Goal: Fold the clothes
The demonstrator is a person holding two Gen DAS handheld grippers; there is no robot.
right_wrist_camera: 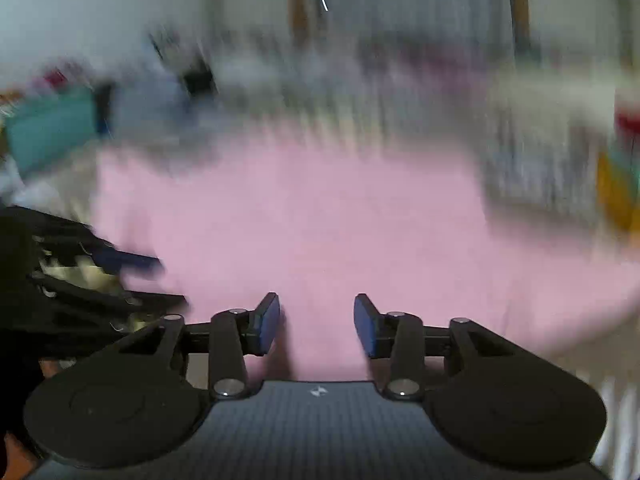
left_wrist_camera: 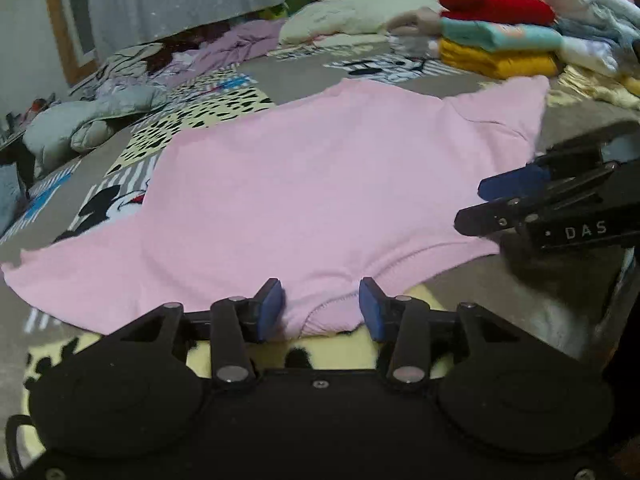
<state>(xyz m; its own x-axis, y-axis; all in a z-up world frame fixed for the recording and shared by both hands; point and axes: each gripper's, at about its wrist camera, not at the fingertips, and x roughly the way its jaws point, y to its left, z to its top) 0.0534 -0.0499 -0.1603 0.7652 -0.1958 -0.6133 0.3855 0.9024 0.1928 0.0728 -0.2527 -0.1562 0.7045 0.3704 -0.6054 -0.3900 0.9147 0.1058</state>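
Observation:
A pink T-shirt lies spread flat on a patterned bed cover. My left gripper is open at the shirt's near hem, with a fold of the hem between its blue pads, not clamped. My right gripper shows in the left wrist view at the shirt's right edge, side on. In the blurred right wrist view the right gripper is open over the pink shirt, and the left gripper shows at the left.
A stack of folded clothes, red, teal and yellow, sits at the back right. Loose cream, lilac and grey garments lie at the back and left. The patterned bed cover surrounds the shirt.

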